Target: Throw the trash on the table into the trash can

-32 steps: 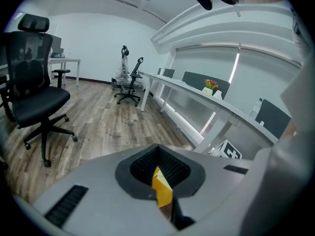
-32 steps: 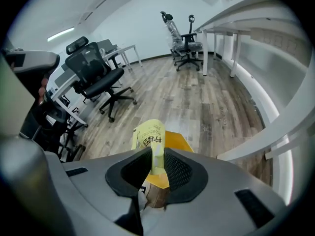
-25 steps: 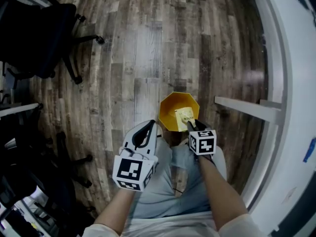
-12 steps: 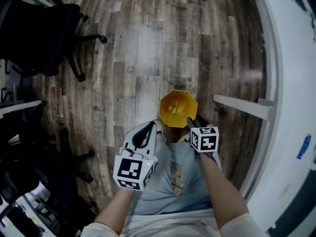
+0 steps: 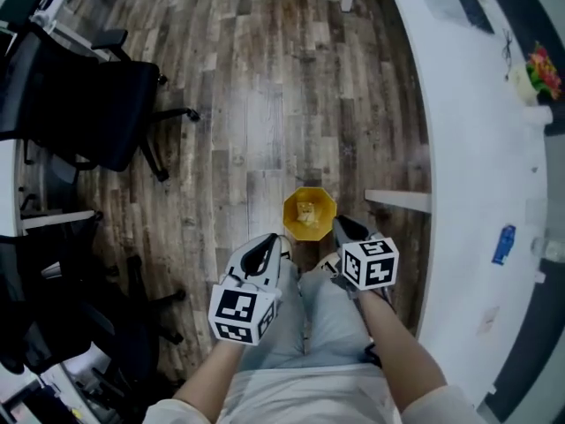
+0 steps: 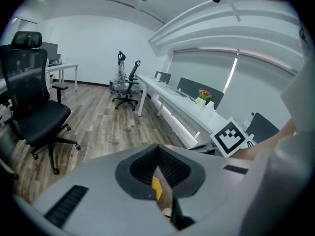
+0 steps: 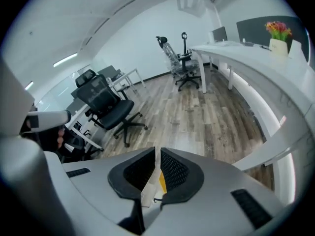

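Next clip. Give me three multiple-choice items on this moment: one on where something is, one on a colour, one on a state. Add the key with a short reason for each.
1. Where does the trash can stand?
A. on a shelf
B. on the wood floor
C. hung on a wall hook

2. What colour is the trash can?
A. yellow
B. blue
C. black

3. How is the trash can?
A. tipped on its side
B. closed with a lid
C. upright and open, with trash inside

Key:
1 B, floor planks surround it in the head view.
2 A, its walls are yellow.
3 C, its open mouth faces up and a crumpled piece lies in it.
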Motion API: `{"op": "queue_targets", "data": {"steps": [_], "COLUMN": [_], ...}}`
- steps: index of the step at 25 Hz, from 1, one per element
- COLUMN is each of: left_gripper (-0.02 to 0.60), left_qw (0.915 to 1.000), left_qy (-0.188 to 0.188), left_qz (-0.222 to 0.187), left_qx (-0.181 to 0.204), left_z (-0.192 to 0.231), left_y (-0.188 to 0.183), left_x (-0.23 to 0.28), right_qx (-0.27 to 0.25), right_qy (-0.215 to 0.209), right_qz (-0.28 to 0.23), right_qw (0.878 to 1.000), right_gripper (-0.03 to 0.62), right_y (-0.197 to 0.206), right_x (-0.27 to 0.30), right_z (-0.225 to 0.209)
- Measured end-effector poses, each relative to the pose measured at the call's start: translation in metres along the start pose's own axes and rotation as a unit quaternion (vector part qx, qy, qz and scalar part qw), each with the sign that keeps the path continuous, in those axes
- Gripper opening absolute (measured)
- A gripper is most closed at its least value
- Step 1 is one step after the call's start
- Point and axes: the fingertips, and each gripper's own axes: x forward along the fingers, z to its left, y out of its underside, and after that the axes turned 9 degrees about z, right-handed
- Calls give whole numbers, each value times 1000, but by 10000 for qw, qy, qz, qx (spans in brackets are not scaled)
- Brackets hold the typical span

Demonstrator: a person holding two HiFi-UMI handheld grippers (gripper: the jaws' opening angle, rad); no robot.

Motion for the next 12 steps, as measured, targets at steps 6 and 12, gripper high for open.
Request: {"op": "queue_targets", "data": {"steps": [6,12], "left_gripper": [2,2], "left_qw": [9995,9979], "left_qy": [232,457], "left_qz": [-34,-104], "left_qx": [190,457], "left_z": [-30,-61], "left_y": [-37,-63], "left_x": [-37,-65], "right_qx": [-324,-533], "right_qy": [-265,-393], "right_qz": [-419,-905], "right_qw": [9982,9937], "right_gripper": [43,40], "right_y": [-39,-63], "right_x": [-91,-172], "right_z": [37,67]}}
